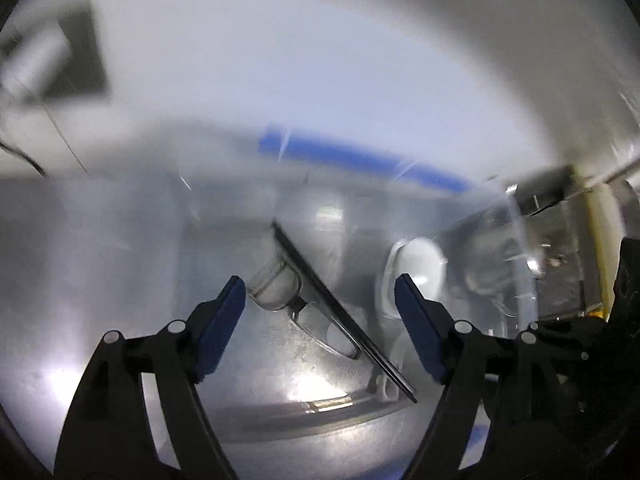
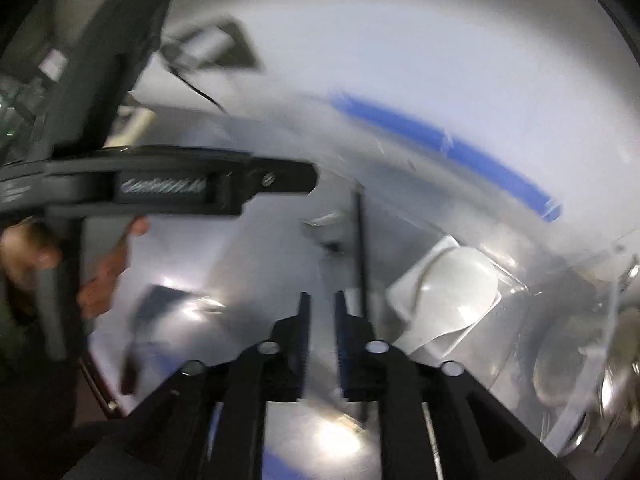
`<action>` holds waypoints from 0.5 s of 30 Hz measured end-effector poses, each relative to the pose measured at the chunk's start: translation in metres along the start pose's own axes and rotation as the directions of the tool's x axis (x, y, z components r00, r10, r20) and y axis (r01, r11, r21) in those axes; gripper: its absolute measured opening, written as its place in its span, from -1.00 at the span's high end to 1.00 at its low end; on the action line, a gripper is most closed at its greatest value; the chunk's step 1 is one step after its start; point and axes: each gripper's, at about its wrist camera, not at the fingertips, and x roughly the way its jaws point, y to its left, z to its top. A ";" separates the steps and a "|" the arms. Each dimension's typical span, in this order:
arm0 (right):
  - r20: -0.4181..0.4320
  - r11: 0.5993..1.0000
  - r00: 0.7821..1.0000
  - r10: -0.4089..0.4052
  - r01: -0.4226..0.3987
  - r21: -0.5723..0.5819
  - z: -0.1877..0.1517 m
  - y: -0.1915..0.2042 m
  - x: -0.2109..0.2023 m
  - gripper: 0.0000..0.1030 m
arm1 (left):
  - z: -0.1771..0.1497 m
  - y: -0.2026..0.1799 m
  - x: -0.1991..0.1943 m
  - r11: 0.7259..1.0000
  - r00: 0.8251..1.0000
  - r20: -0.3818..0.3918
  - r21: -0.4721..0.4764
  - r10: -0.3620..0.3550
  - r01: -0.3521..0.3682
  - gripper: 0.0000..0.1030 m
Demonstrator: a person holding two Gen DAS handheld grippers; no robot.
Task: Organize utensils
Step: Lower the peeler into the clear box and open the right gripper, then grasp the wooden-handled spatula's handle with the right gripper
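While both views smear with blur, the left gripper [image 1: 320,300] hovers with its blue-padded fingers [image 1: 222,322] spread wide above a clear utensil [image 1: 280,286] and a thin dark rod [image 1: 340,308] lying across it on the shiny metal surface [image 1: 120,280]. Just beside them rests a white spoon-like piece [image 1: 420,268]. Over on the right gripper [image 2: 322,312], the fingers sit nearly together, a narrow gap between, nothing pinched; the rod [image 2: 362,256] runs just right of them, the white piece [image 2: 452,292] nearby.
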 end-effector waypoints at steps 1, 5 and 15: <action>0.021 1.000 1.000 0.022 -0.022 -0.014 -0.007 0.013 -0.011 0.57 | -0.006 -0.003 -0.024 1.000 0.999 0.049 0.014 -0.020 0.019 -0.42; 0.030 0.973 0.982 0.185 -0.178 -0.149 -0.058 0.099 -0.032 0.39 | -0.064 0.013 -0.128 0.996 0.975 0.205 0.047 -0.084 0.076 -0.42; -0.326 0.972 0.928 0.181 -0.219 -0.083 -0.131 0.212 0.127 0.37 | -0.258 0.171 -0.184 0.899 0.951 0.116 -0.376 0.287 -0.226 -0.43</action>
